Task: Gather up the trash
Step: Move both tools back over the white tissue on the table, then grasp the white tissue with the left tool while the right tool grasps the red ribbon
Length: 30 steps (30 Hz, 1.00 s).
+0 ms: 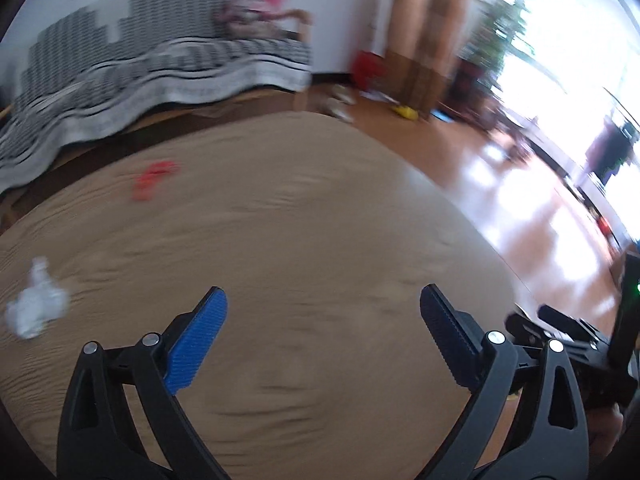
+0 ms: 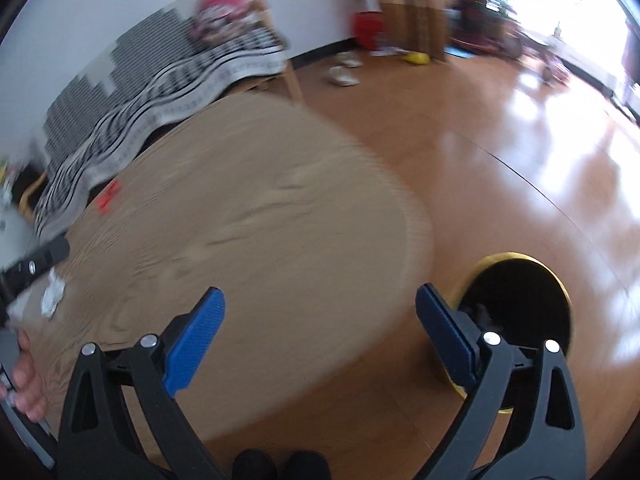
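Note:
A crumpled white tissue [image 1: 35, 304] lies on the tan rug [image 1: 300, 220] at the left; it also shows in the right wrist view [image 2: 53, 294]. A red scrap [image 1: 154, 178] lies farther back on the rug, also seen in the right wrist view [image 2: 108, 196]. A round bin with a gold rim and black inside [image 2: 520, 312] stands on the wood floor just right of the rug. My left gripper [image 1: 322, 304] is open and empty above the rug. My right gripper [image 2: 320, 306] is open and empty, its right finger over the bin's edge.
A sofa with a black-and-white striped cover [image 1: 140, 64] runs along the back wall. Slippers [image 2: 344, 72], a red container [image 2: 366, 26] and a yellow item [image 2: 418, 58] lie on the shiny wood floor [image 2: 520, 140]. Bright windows and plants [image 1: 504, 20] are at the right.

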Each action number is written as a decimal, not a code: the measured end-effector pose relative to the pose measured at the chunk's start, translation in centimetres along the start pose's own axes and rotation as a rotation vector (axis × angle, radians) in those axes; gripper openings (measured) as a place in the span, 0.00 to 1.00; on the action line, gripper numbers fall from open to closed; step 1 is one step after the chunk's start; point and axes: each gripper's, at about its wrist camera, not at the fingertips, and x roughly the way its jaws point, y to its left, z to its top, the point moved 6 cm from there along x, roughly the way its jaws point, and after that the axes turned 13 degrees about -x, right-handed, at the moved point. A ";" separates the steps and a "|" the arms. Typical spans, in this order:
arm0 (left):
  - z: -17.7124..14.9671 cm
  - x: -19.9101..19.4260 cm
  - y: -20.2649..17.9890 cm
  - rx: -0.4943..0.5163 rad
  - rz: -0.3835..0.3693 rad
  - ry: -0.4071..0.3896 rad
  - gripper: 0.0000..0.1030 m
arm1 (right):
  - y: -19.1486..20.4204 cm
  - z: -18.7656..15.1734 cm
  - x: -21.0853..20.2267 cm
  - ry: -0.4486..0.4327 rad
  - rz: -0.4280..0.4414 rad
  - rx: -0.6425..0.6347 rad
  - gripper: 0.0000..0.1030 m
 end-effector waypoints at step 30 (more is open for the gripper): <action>2.1 1.0 31.1 -0.314 0.370 -0.012 0.15 | 26.6 6.1 9.3 0.065 0.147 -0.331 0.90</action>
